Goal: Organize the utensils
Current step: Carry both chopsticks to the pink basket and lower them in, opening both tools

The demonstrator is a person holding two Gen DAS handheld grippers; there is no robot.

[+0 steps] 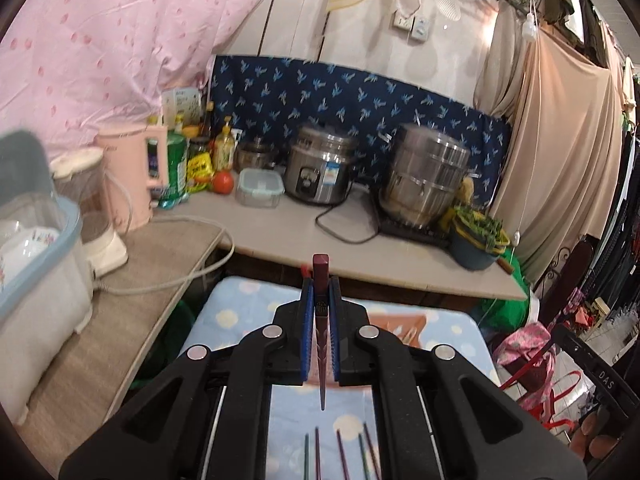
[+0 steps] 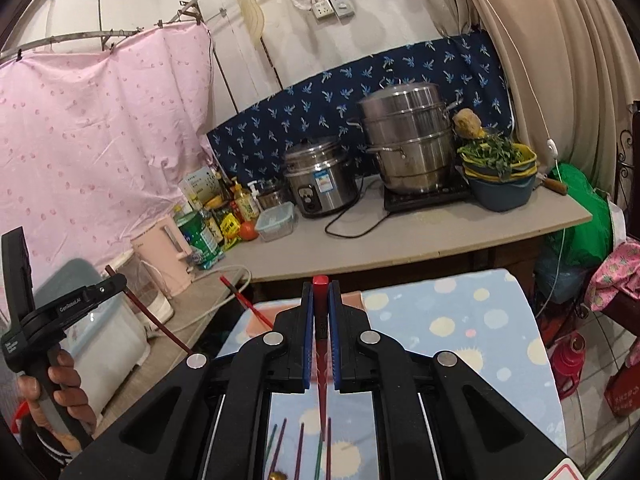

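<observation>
Each tool had one chopstick clamped upright: a maroon chopstick [image 1: 321, 296] in the left tool [image 1: 321, 312], a red chopstick [image 2: 320, 312] in the right tool [image 2: 320, 316]. Both hung above loose chopsticks [image 1: 340, 454] on the dotted tabletop [image 2: 460, 320], near the counter [image 1: 360, 240].

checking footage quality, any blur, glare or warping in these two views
Left wrist view: the steel rice cooker and tall steel steamer pot are motion-smeared, the grey countertop bows from fisheye. Right wrist view: sharper, same barrel warp, corners vignetted black; the red chopstick in the right hand-held gripper is crisp.
</observation>
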